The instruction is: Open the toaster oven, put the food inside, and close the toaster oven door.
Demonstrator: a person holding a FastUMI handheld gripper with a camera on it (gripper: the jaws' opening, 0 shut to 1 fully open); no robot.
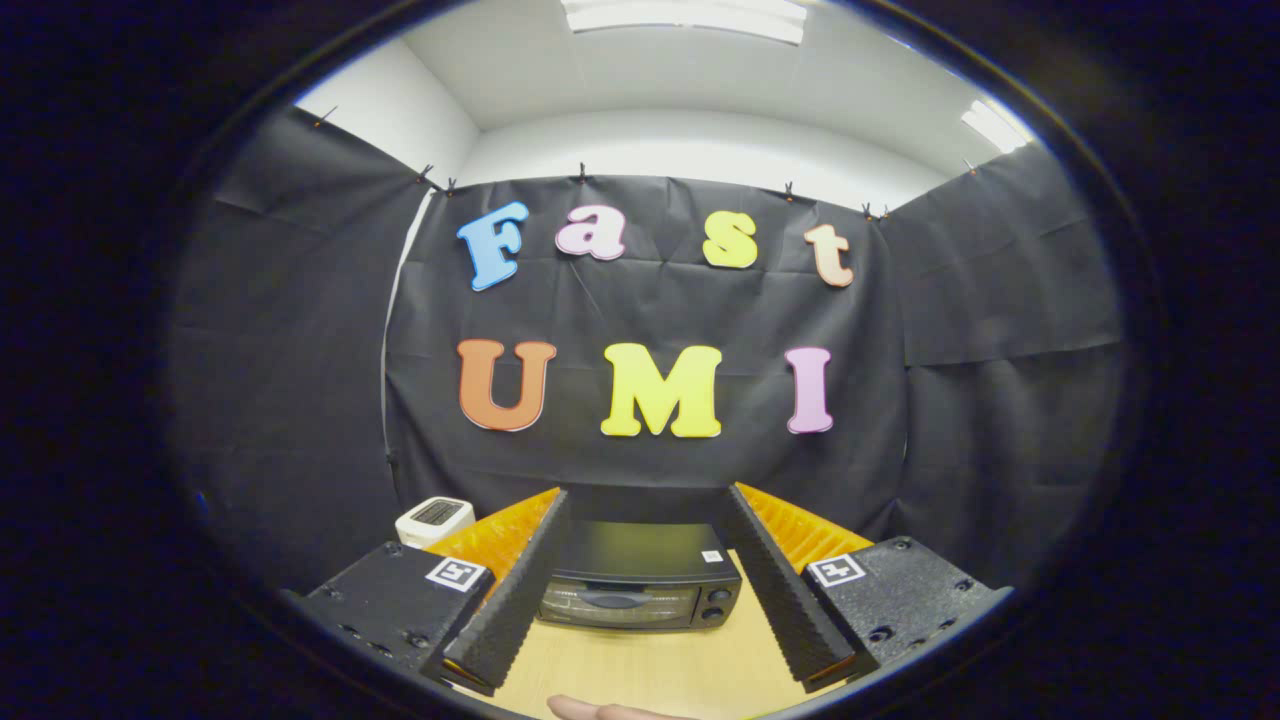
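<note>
Clearly the hand-held gripper [640, 590] is spread wide with nothing between its fingers, and it hangs well back from the toaster oven [640, 585], which sits on the pale wooden surface [650, 670] beyond the fingertips and framed between the two fingers. The oven's door [620, 605] looks to be up against the front, with its handle across the glass and two knobs [718, 603] to the side, so this scene would fit either an oven that waits to be opened or one that has been closed again with food inside; through the dark glass I cannot tell whether anything lies within. No food can be made out on the surface ahead, though something pale, perhaps a fingertip [600, 711], pokes in close below the fingers. A small white appliance [435, 519] stands off to the side, apart from the oven. The risks, as I judge them: the handle is thin and the fingers are broad, so a grab from this far back could land on the glass or slip off; the oven looks light and may slide on the smooth surface if pulled; and the knobs sit near the door, where a stray finger could turn one.
</note>
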